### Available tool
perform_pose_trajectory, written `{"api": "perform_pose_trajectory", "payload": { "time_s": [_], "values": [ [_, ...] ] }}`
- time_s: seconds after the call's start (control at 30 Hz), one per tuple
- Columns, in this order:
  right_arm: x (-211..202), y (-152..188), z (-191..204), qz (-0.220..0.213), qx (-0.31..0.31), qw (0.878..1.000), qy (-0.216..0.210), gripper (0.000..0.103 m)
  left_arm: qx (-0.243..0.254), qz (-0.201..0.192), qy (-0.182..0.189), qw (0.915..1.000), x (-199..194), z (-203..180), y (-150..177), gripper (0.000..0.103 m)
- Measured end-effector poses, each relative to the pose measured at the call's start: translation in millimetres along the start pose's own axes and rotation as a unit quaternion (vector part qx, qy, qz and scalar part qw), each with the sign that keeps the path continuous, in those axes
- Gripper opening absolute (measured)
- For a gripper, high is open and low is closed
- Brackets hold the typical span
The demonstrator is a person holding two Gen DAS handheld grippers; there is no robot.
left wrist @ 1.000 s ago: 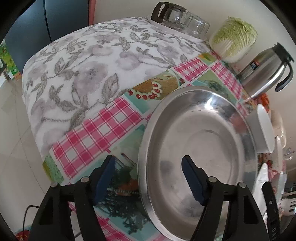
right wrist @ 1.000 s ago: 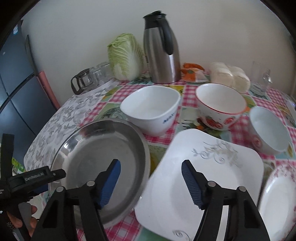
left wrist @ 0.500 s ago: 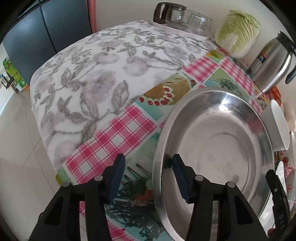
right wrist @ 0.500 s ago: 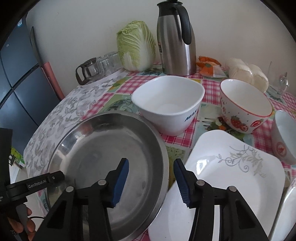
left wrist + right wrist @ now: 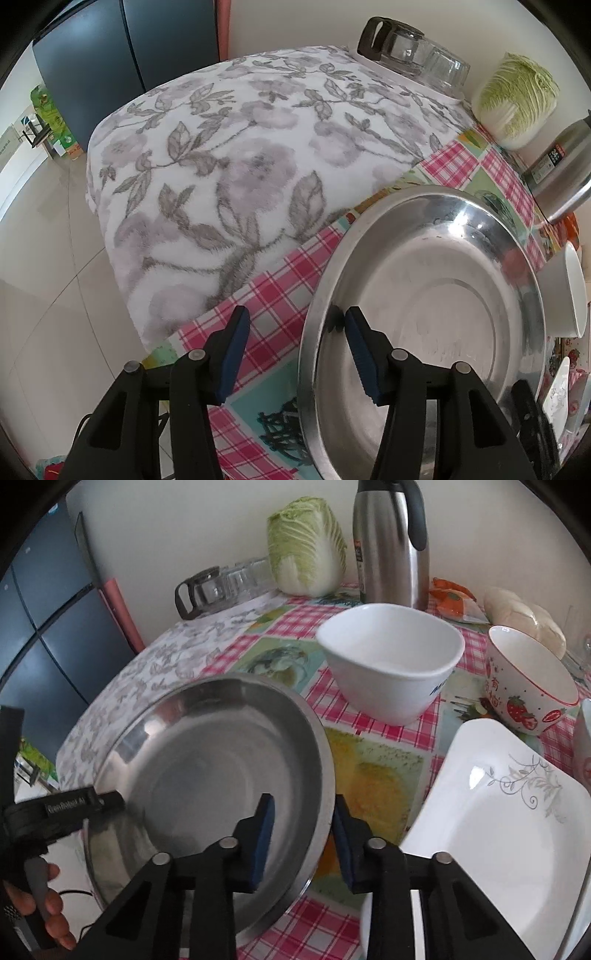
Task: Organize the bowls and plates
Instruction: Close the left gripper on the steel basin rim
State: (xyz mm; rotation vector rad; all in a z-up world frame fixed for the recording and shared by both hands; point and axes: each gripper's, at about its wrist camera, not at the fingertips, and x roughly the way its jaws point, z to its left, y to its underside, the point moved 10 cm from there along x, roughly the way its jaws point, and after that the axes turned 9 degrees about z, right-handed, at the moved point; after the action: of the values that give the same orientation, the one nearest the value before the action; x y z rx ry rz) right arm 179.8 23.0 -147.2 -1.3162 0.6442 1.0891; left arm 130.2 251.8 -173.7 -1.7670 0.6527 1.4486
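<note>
The steel plate (image 5: pixel 424 314) sits at the near edge of the counter (image 5: pixel 373 775), partly over the flowered cloth (image 5: pixel 221 166), and everything else is best placed from it.

At the plate's left rim is the left tool (image 5: pixel 295 354). It stands about half open, astride the rim: one finger outside over the checked cloth, the other inside the dish. The outer pad is clearly off the metal, so I would not call this a grip yet.

At the plate's opposite rim, on the side facing the square white plate (image 5: pixel 498 830), is the right tool (image 5: pixel 303 832). Its jaws are closing with the rim between them, one pad inside the dish and one outside. They look very near the metal, but I cannot see them pressing.

So the plate lies straight ahead of both tools, caught edge-on from two sides, with the right one nearer to a hold. Being round, it has no long axis; it lies open side up, roughly level, perhaps slightly tipped.

Beyond the plate stand a white bowl (image 5: pixel 391 661) and a strawberry bowl (image 5: pixel 528 690), apart from it. My guess is the plate gets lifted with both tools.
</note>
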Motion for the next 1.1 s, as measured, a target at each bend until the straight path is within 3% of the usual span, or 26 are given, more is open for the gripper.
{"api": "perform_pose_trajectory", "payload": {
  "time_s": [0.07, 0.27, 0.3, 0.4, 0.57, 0.8, 1.1],
  "values": [
    [4, 4, 0, 0.008, 0.005, 1.000, -0.001, 0.016, 0.004, -0.003, -0.004, 1.0000, 1, 0, -1, 0.056],
    [4, 9, 3, 0.014, 0.007, 1.000, 0.002, 0.016, 0.006, -0.012, -0.003, 0.9999, -2, 4, 0, 0.054],
    [4, 10, 5, 0.017, 0.006, 1.000, 0.003, 0.016, 0.008, -0.014, -0.006, 0.9999, -2, 3, 0, 0.052],
    [3, 11, 10, 0.021, 0.007, 1.000, -0.002, 0.016, 0.024, -0.019, -0.003, 0.9995, -4, -3, 0, 0.030],
    [-8, 8, 23, 0.010, -0.014, 1.000, 0.011, 0.017, 0.018, -0.021, 0.006, 0.9996, -6, 0, -1, 0.029],
    [-35, -6, 32, -0.021, -0.013, 1.000, -0.010, 0.017, 0.014, -0.035, 0.021, 0.9991, -17, -1, -3, 0.028],
    [-67, -17, 35, -0.057, -0.027, 0.998, -0.003, 0.018, 0.014, -0.084, 0.045, 0.9954, -52, -12, -6, 0.028]
  ]
}}
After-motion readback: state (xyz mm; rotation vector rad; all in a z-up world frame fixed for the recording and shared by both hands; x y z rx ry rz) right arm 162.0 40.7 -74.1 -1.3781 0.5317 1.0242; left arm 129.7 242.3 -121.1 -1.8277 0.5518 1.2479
